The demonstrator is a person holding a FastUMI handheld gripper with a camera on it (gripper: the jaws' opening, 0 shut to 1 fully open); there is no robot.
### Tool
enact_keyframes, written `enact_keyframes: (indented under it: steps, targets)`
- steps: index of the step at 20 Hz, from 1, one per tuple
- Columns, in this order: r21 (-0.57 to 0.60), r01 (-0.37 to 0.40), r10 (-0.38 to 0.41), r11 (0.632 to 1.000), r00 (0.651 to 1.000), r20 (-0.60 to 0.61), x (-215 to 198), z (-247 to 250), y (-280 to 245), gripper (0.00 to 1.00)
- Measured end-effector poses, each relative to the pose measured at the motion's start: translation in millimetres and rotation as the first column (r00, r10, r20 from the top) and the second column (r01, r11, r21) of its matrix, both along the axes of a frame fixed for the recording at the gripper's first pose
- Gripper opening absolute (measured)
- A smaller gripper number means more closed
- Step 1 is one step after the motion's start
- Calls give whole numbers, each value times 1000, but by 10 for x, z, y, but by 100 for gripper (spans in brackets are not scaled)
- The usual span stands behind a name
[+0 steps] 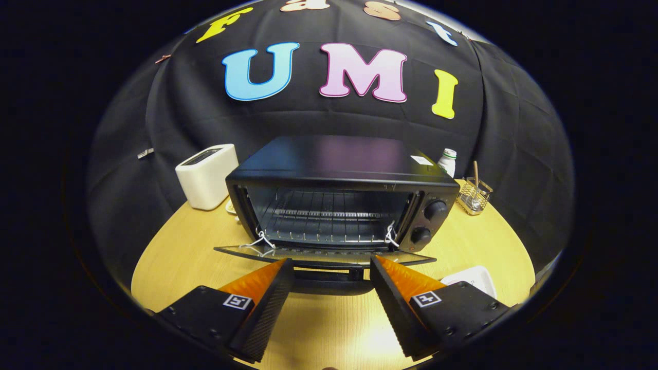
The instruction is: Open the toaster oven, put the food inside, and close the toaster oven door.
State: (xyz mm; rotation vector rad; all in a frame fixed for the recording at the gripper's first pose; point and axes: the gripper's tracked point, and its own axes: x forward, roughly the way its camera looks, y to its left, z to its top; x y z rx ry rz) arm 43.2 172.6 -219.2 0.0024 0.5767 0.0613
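The toaster oven [342, 200] hides the lower part of a small bottle [448, 160] standing behind its right rear corner. Its open door [324, 255] lies flat, and the door handle [331, 280] is partly covered by the tips of the open claw [331, 270]. A white dish [475, 277] right of the door is half hidden behind the claw's right finger. The contents of the wire holder [474, 198] right of the oven are too small to tell. A small white thing [231, 206] between the toaster [206, 176] and the oven is mostly hidden.

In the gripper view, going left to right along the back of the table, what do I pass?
White toaster → black toaster oven, door dropped open → white bottle → wire holder. The open gripper sits just before the door handle, holding nothing.
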Motion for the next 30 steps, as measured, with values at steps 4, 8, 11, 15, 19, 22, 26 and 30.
enact_keyframes:
  steps: [4, 8, 11, 15, 19, 22, 26, 30]
  targets:
    - [29, 3, 0, 1000, 993, -120, -269, -370, -4, 98]
    - [39, 12, -2, 999, 968, -251, -504, -771, -98, 98]
    - [65, 3, 13, 998, 969, -247, -553, -687, -181, 98]
    - [73, -8, 24, 997, 972, -232, -622, -449, -543, 98]
    - [59, 15, -2, 998, 978, -210, -636, -195, -1135, 98]
    - [34, 26, -19, 999, 978, -207, -648, -142, -1590, 98]
    - [-16, 17, -20, 1000, 983, -182, -610, -138, -2101, 98]
    - [-10, 27, -29, 1000, 975, -221, -548, -242, -2518, 98]
